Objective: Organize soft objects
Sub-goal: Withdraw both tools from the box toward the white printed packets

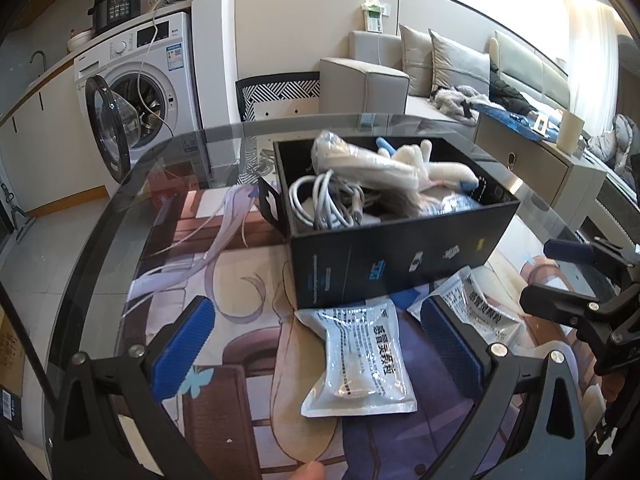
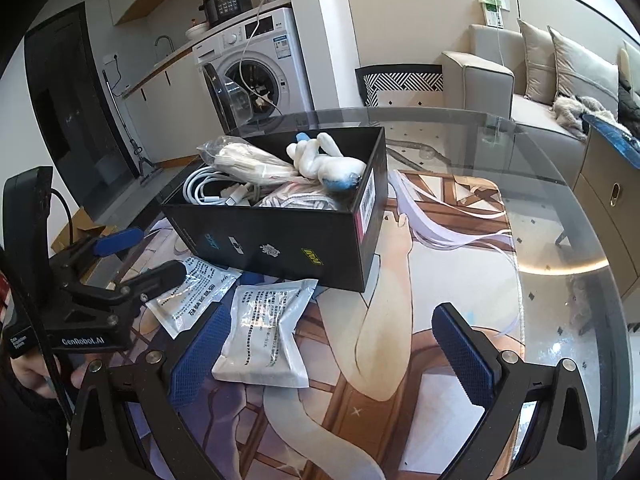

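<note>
While the left tool (image 1: pixel 316 344) is held with its fingers spread wide above a white sachet (image 1: pixel 360 356) on the glass bench (image 1: pixel 100 216), nothing is gripped. A black box (image 2: pixel 280 240) of cables and soft toys is seen behind, a second sachet (image 2: pixel 192 296) beside it. The right tool (image 2: pixel 332 356) is likewise spread apart, empty.

light: bright daylight, right window (image 1: pixel 592 40) blown out | glare: glass table (image 2: pixel 560 240) | edges: fisheye-bent, dark
</note>
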